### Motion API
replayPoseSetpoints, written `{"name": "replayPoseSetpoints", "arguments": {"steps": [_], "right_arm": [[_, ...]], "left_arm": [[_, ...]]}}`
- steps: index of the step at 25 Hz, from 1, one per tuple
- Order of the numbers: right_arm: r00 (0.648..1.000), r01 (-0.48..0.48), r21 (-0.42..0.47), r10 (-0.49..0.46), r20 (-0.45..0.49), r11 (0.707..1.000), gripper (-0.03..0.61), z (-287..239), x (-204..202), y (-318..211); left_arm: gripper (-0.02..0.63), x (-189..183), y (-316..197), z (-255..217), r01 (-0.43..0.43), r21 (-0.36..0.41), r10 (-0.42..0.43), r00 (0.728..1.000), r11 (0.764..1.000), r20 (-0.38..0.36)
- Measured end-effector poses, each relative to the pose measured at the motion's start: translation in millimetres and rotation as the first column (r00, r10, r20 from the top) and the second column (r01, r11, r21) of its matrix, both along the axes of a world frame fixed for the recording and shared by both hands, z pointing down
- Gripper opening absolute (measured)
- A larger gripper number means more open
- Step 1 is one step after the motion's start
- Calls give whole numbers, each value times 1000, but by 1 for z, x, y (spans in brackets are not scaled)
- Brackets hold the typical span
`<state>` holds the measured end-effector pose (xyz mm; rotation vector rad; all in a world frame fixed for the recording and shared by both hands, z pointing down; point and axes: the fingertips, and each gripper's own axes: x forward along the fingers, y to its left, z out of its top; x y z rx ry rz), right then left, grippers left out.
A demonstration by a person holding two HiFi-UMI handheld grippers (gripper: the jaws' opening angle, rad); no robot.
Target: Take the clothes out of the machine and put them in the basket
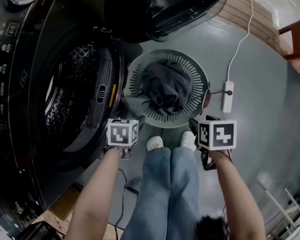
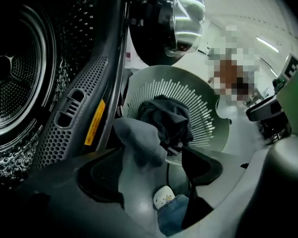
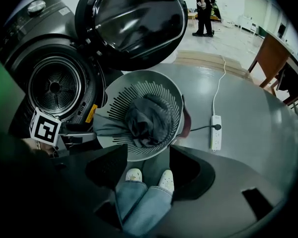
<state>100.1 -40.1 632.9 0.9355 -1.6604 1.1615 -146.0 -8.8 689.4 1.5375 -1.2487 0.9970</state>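
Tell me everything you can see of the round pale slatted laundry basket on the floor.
The basket is round, pale, plastic-looking, its wall cut with narrow slots. It stands on the grey floor, beside the dark washing machine's opening and near its open door. A heap of dark grey clothes lies in it; a lighter grey piece hangs over its rim toward the machine.

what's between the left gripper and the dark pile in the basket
A grey garment draped over the basket rim, right at the open jaw tips of the left gripper; clearest in the left gripper view.
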Motion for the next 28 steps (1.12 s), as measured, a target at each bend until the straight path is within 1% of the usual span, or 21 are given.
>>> {"name": "replayPoseSetpoints", "arguments": {"steps": [4, 5, 6, 7, 8, 10, 11, 12, 13, 15, 16, 17, 18, 19, 21, 24, 26, 28], "right_arm": [[999, -37, -3, 37, -8, 999, 264, 9, -1, 10], [999, -49, -7, 49, -11, 999, 264, 11, -1, 13], [998, -58, -10, 58, -14, 998, 264, 13, -2, 16], [998, -64, -14, 63, -19, 998, 264, 15, -2, 19], [997, -68, -17, 67, -24, 998, 262, 16, -2, 22], [997, -77, -19, 76, -29, 997, 262, 15, -4, 25], [996, -83, -18, 82, -27, 996, 262, 14, -6, 26], [996, -87, -16, 86, -25, 996, 261, 11, -8, 27], [996, -89, -13, 89, -22, 996, 261, 8, -10, 27], [996, -89, -5, 89, -19, 996, 261, 1, -13, 27], [996, -89, 0, 89, -18, 996, 261, -2, -14, 25], [996, -92, 6, 92, -16, 996, 261, -5, -15, 24], [995, -96, 11, 96, -13, 995, 261, -9, -15, 23], [995, -100, 15, 101, -10, 995, 259, -11, -15, 22], [994, -108, 21, 109, -4, 994, 259, -17, -15, 22], [994, -107, 30, 107, 0, 994, 259, -25, -13, 21], [994, -106, 35, 106, 4, 994, 258, -30, -11, 22], [994, -113, 41, 113, 11, 993, 258, -35, -6, 21]], "left_arm": [[297, -1, -11, 23, -10, 14, 10, 1000, 1000, 14], [257, -2, -13, 26, -4, 17, 4, 1000, 1000, 14], [199, -3, -14, 29, 12, 20, -12, 1000, 1000, 9], [173, -6, -16, 30, 47, 22, -47, 999, 999, -8], [143, -9, -17, 29, 103, 18, -102, 994, 995, -37], [93, -14, -17, 25, 216, -9, -216, 972, 976, -91], [85, -15, -16, 23, 240, -19, -241, 966, 971, -91], [83, -16, -15, 20, 238, -22, -239, 968, 971, -73], [80, -16, -14, 17, 219, -20, -219, 975, 976, -44], [51, -15, -10, 10, 147, -17, -147, 989, 989, 17], [49, -13, -7, 6, 100, -19, -99, 994, 995, 38], [48, -7, -6, 1, 51, -11, -51, 998, 999, 43], [48, 1, -7, -6, 8, 10, -9, 999, 1000, 31], [48, 10, -8, -14, -22, 36, 22, 1000, 999, 9], [48, 26, -12, -34, -48, 88, 52, 997, 995, -48], [46, 51, -22, -64, -41, 160, 67, 984, 986, -164], [46, 70, -31, -84, -20, 198, 73, 961, 980, -266], [46, 86, -42, -103, 10, 239, 80, 928, 971, -364]]}}
